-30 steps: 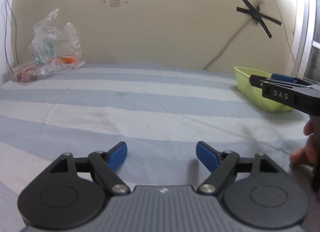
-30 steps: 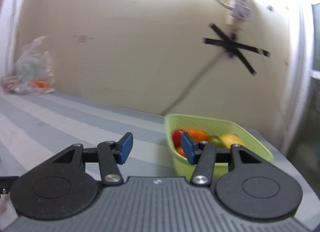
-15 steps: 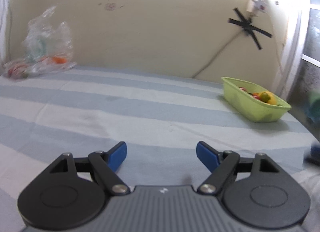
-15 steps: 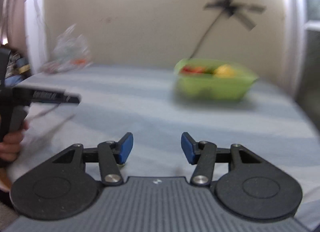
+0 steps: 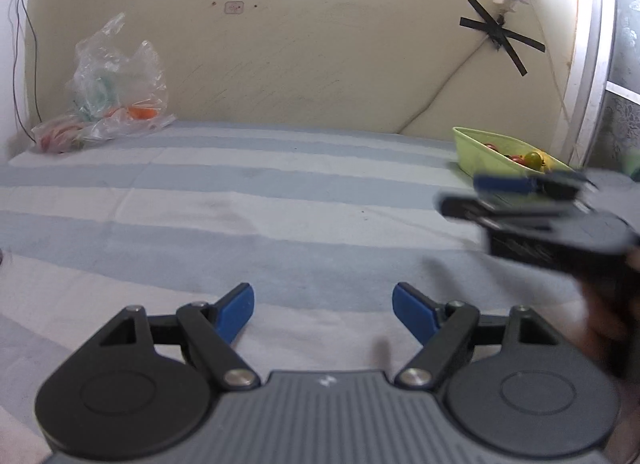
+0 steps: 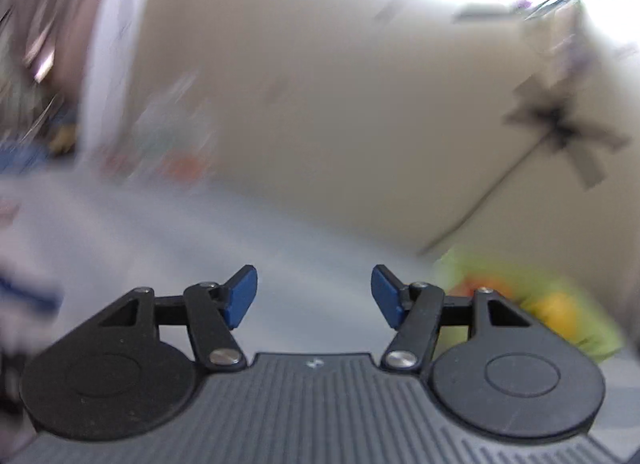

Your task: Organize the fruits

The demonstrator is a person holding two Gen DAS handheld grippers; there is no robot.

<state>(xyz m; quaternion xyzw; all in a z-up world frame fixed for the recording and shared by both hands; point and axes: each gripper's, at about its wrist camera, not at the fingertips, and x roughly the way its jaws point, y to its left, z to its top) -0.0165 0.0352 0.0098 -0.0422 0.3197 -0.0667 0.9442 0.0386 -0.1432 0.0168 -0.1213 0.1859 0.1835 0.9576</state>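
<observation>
A lime green basket (image 5: 486,153) with red, green and yellow fruits (image 5: 527,158) stands at the far right of the striped surface, by the wall. It shows blurred at the lower right of the right wrist view (image 6: 580,316). My left gripper (image 5: 323,306) is open and empty above the striped cloth. My right gripper (image 6: 314,296) is open and empty; it appears blurred at the right of the left wrist view (image 5: 480,193), in front of the basket.
A clear plastic bag (image 5: 108,91) with orange and red items lies at the far left against the cream wall. A cable taped with a black cross (image 5: 502,35) runs down the wall. The surface is a blue-and-white striped cloth (image 5: 260,199).
My right gripper has swung fast: its view turned from the far left side back toward the basket, and it re-entered the left wrist view at the right. The left gripper shifted slightly.
</observation>
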